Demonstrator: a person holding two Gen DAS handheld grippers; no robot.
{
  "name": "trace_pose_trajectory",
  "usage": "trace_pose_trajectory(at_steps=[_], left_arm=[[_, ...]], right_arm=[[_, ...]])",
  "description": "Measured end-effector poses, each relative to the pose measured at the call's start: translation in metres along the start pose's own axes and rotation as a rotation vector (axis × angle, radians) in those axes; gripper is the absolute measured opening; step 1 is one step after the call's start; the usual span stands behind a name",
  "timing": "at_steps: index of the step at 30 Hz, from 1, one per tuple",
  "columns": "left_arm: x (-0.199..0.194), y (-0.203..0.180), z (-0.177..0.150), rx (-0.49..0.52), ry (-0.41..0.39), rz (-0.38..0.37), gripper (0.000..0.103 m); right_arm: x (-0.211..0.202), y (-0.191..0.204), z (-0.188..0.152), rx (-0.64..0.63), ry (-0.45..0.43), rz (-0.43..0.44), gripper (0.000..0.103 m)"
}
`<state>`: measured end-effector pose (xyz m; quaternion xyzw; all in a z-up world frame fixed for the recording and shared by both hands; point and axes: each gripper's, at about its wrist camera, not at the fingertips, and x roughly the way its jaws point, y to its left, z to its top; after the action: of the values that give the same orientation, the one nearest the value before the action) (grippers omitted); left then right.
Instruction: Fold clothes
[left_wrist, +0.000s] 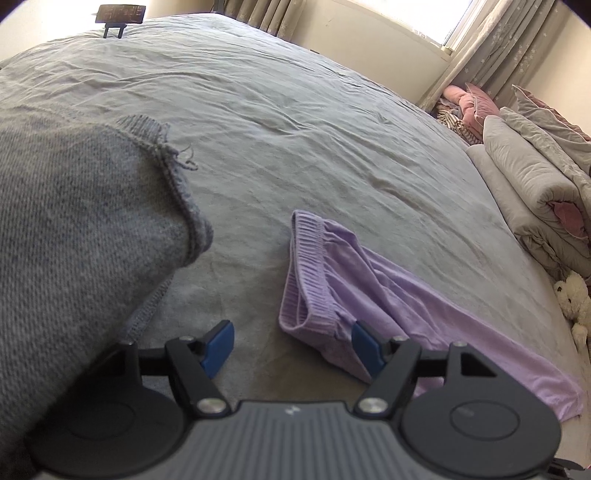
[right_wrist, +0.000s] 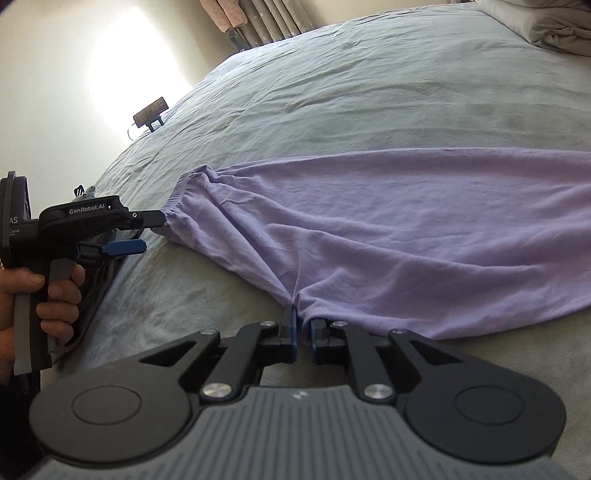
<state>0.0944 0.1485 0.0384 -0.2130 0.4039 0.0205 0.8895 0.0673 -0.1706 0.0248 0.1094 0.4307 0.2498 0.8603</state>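
daylight came from a window (left_wrist: 439, 18) at the top right of the left wrist view, blown out to plain white. in the right wrist view a bright patch of glare washed out the wall (right_wrist: 125, 74) at the upper left. the bed (left_wrist: 277, 122) was evenly and softly lit, its creases throwing only faint shadows. fisheye distortion bowed the bed's far edge and darkened the picture corners. a grey knit garment (left_wrist: 74, 240) close to the left lens looked soft and blurred. the hand-held gripper (right_wrist: 302, 334) body at the bottom was dark, with little detail.
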Motion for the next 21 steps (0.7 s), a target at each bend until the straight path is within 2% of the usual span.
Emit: trace_pose_trajectory(at_steps=[4, 6, 11, 14, 15, 18, 21], left_arm=[[0.007, -0.002, 0.0, -0.027, -0.02, -0.019, 0.071], [0.011, -0.004, 0.0, -0.036, -0.036, -0.025, 0.066], [0.022, -0.006, -0.002, -0.016, -0.072, -0.012, 0.025], [0.017, -0.003, 0.0, -0.02, -0.061, 0.006, 0.019], [0.014, -0.004, 0.002, -0.011, -0.053, 0.024, 0.017], [0.001, -0.015, -0.001, 0.122, -0.049, 0.123, 0.009], [0.0, -0.015, -0.004, 0.171, -0.045, 0.148, 0.008]], right_arm=[[-0.002, -0.002, -0.001, 0.012, -0.005, 0.013, 0.014], [-0.001, -0.002, -0.002, 0.012, -0.003, 0.012, 0.014], [0.0, 0.003, -0.003, -0.022, -0.011, -0.003, 0.011], [-0.002, 0.003, -0.003, -0.029, -0.015, -0.003, 0.006], [-0.006, 0.004, -0.002, -0.027, -0.024, 0.008, 0.006], [-0.016, 0.006, 0.002, -0.038, -0.037, 0.027, 0.005], [-0.005, 0.002, -0.001, -0.027, 0.011, -0.002, 0.005]])
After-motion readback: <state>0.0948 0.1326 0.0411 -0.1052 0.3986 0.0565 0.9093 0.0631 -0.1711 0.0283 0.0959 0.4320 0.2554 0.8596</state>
